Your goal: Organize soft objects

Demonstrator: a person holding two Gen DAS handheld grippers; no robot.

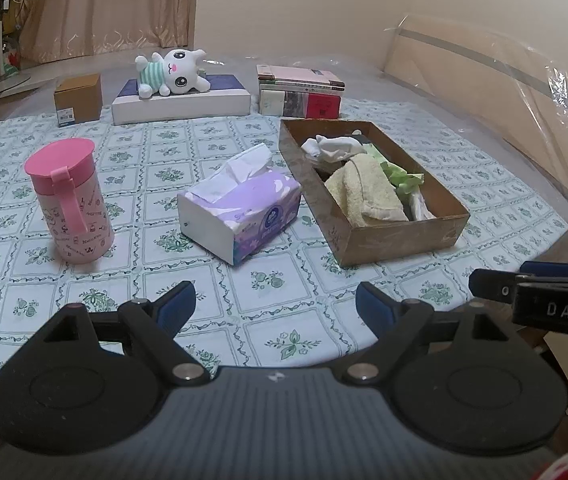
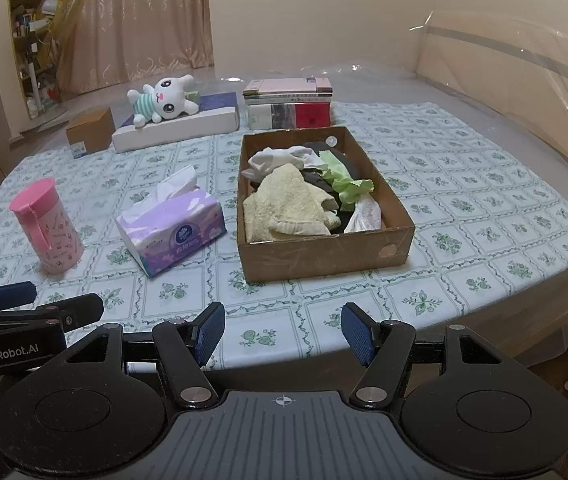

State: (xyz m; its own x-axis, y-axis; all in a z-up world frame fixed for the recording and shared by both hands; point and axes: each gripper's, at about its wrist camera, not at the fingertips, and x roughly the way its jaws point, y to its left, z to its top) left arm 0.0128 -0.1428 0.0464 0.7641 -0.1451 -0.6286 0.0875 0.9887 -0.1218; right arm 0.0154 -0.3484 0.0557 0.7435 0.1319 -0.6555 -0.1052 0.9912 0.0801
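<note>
Both claws hang empty over the desk's [image 2: 484, 208] near edge, left claw [image 1: 273, 304] wide, right claw [image 2: 284, 334] narrower; soft cloths [image 2: 288, 204] lie heaped inside the cardboard box [image 2: 324, 256].

Warm, dim indoor light, sharp focus, perhaps overhead; fisheye-bent edges

A pink lidded plastic tumbler [image 1: 68, 200] stood on the green-and-white floral tablecloth [image 1: 275, 304], near a purple soft-pack of tissues [image 1: 239, 212]. Along the far edge sat a small brown cardboard carton [image 1: 78, 98], a flat white-and-navy box [image 1: 181, 103] and a stack of books [image 1: 300, 90].
</note>
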